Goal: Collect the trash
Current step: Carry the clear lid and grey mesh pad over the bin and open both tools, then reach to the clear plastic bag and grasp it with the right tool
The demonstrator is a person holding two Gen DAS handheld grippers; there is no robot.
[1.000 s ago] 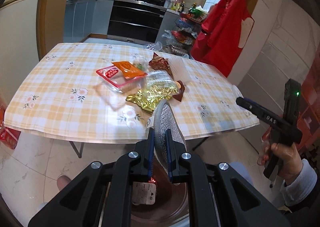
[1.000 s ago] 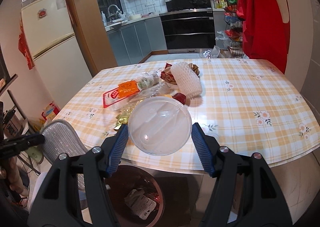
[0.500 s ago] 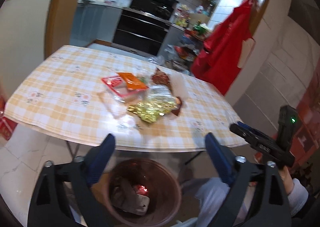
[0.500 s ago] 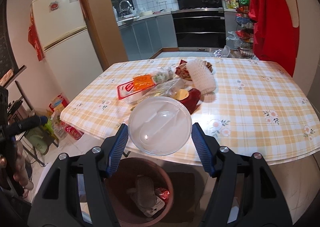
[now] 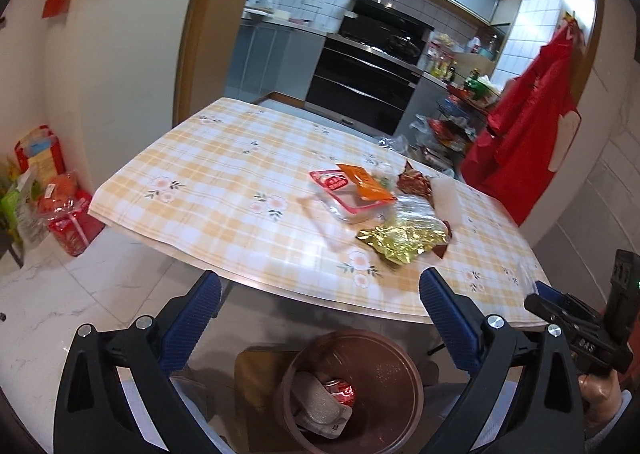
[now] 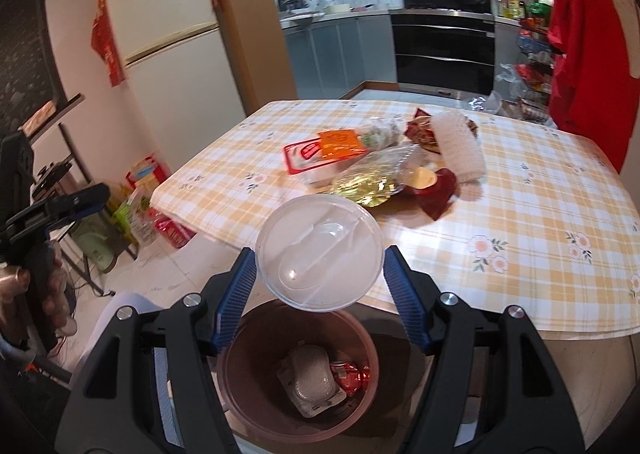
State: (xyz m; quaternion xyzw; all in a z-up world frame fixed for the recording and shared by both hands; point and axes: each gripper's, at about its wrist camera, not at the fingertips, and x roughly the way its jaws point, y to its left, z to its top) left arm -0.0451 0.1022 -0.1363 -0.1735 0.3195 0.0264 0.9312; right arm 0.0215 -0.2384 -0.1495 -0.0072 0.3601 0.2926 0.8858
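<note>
The left gripper (image 5: 320, 294) gapes wide, holding nothing. The right gripper (image 6: 320, 274) clamps a round clear plastic lid (image 6: 319, 252) above the brown round trash bin (image 6: 240, 386).

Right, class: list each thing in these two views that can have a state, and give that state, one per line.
left gripper: open, empty
right gripper: shut on clear plastic lid
trash bin: uncovered, some trash inside
red-rimmed tray: on the table, orange packet across it
gold wrapper: crumpled, on the table
</note>
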